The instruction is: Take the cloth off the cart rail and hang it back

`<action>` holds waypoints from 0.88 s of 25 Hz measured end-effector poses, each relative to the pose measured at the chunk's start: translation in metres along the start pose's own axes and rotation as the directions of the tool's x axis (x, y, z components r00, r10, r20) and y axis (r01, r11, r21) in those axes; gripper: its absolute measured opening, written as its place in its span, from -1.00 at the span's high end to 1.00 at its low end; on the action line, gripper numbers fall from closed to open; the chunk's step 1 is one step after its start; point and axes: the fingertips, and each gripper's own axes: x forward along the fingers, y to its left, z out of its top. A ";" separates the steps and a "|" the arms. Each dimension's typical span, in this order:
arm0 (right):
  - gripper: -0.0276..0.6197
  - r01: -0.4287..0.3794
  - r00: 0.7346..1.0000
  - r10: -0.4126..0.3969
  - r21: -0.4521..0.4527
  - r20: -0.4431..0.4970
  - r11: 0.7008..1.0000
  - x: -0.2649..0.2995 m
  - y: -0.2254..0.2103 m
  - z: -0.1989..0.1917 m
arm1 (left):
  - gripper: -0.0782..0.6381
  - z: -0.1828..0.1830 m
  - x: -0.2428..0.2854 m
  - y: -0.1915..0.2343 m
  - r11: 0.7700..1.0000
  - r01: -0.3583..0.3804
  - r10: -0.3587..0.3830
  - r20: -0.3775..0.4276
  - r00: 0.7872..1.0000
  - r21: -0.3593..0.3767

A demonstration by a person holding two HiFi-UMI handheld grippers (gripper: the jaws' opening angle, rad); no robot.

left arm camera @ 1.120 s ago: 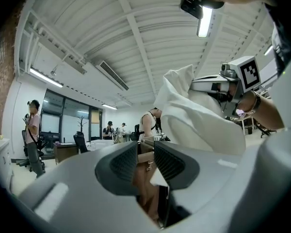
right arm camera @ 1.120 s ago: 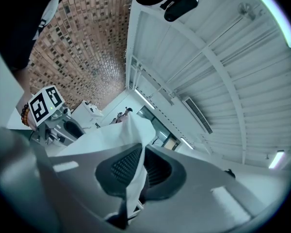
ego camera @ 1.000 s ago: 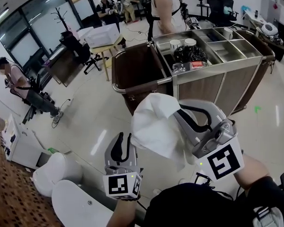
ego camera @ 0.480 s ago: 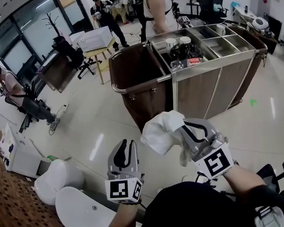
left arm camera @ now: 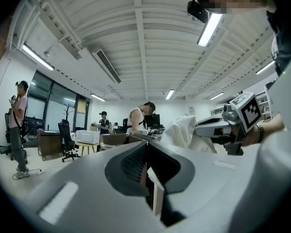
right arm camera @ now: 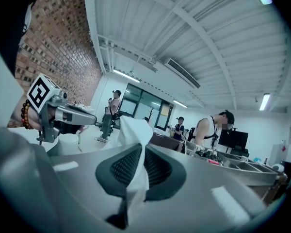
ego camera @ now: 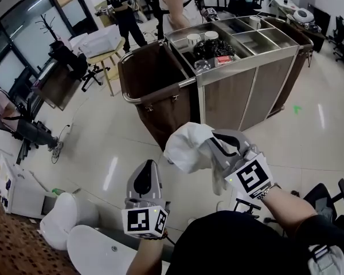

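So the cloth [ego camera: 186, 146] is white and bunched up, and it's held in the air, off the rail [ego camera: 160, 90] of the cart [ego camera: 241, 90]. In the head view it's seen in front of the cart's brown bag [ego camera: 155, 67], over the pale floor [ego camera: 103, 136], apart from the rail.

It's pinched by the right gripper [ego camera: 213, 145]. In the right gripper view the jaws are clamped tight on a fold, with a puff of fabric sticking up past the tips. In the head view a tail is left dangling under the gripper.

The left gripper [ego camera: 148, 168] is held lower and to the left, near the cloth but apart from it. Its jaws are pressed together and nothing is caught between them.

Further out, the cart's steel top is split into compartments. Two white cups [ego camera: 199, 38] are parked in one, with a dark jumble of stuff just in front of them. A person in a white sleeveless top [ego camera: 178, 4] can be seen behind the cart, and more people are spotted further back near the windows. A black office chair [ego camera: 327, 196] is cut off at the right edge.
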 end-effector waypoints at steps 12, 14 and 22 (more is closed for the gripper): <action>0.87 0.020 1.000 -0.019 0.105 -0.005 0.994 0.006 -0.003 0.012 | 0.77 0.012 0.011 -0.005 0.999 0.022 -0.023 0.014 1.000 0.027; 0.87 0.021 1.000 -0.021 0.104 -0.002 0.994 0.006 -0.003 0.014 | 0.77 0.011 0.012 -0.006 0.999 0.023 -0.024 0.014 1.000 0.030; 0.87 0.018 1.000 -0.019 0.108 0.002 0.994 0.003 -0.007 0.015 | 0.78 0.010 0.013 -0.010 0.999 0.022 -0.022 0.015 1.000 0.039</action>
